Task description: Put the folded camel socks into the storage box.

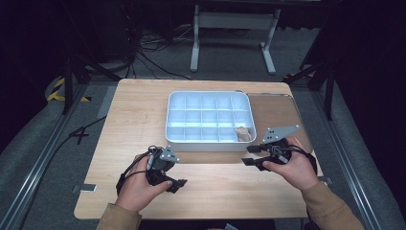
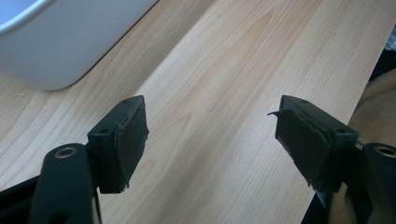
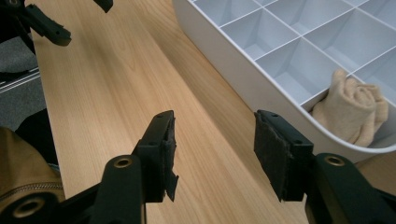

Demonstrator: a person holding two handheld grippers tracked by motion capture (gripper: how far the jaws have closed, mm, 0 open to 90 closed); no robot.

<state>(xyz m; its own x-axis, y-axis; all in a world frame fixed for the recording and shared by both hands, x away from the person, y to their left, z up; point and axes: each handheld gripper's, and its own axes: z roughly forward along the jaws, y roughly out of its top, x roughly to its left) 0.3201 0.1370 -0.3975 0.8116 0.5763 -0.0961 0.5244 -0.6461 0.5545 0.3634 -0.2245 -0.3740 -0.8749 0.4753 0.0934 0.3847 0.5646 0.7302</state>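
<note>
Overhead forward-down; two close tabletop (image 1: 134,110) views

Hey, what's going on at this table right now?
A person sits at a wooden table holding tongs in each hand. A white divided tray sits in the middle, with one rolled beige cloth in its near right corner compartment. The right tongs hang open just outside that corner, holding nothing. The left tongs are open too, over bare wood near the tray's front left corner.

Light wooden table (image 1: 139,124); white compartment tray (image 1: 208,142) rests on it.
</note>
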